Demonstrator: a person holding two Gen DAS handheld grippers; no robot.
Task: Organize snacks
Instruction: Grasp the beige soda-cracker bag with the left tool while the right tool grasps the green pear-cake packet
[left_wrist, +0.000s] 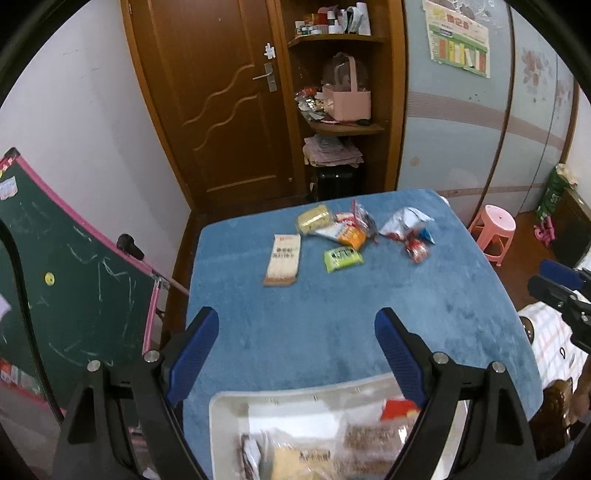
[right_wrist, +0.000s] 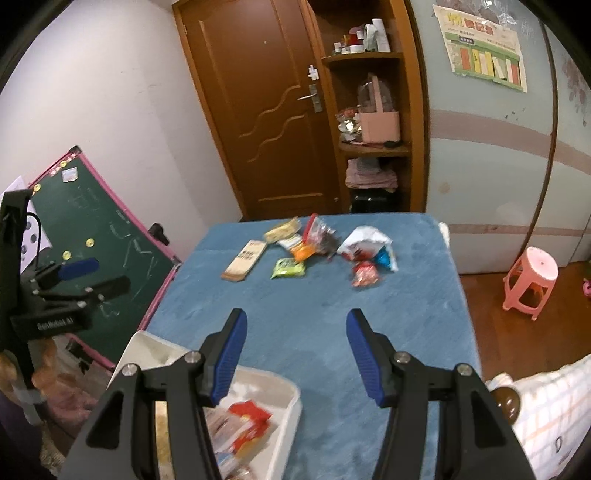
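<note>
Loose snack packets lie at the far end of the blue-covered table (left_wrist: 332, 317): a long beige biscuit pack (left_wrist: 282, 260), a green packet (left_wrist: 342, 258), a yellow pack (left_wrist: 314, 218), an orange one (left_wrist: 352, 234), a silver-white bag (left_wrist: 404, 221) and a red packet (left_wrist: 417, 251). A white tray (left_wrist: 280, 402) at the near edge holds several packets. My left gripper (left_wrist: 297, 332) hangs open and empty above the tray's far rim. My right gripper (right_wrist: 297, 334) is open and empty over bare cloth, the tray (right_wrist: 284, 387) at its lower left. The same biscuit pack (right_wrist: 245, 260) and green packet (right_wrist: 289, 267) lie beyond it.
A green chalkboard (left_wrist: 74, 280) leans by the table's left side. A brown door (left_wrist: 221, 103) and corner shelves (left_wrist: 343, 125) stand behind the table. A pink stool (right_wrist: 532, 280) sits on the wooden floor at right. Checked fabric (right_wrist: 554, 410) shows at the near right.
</note>
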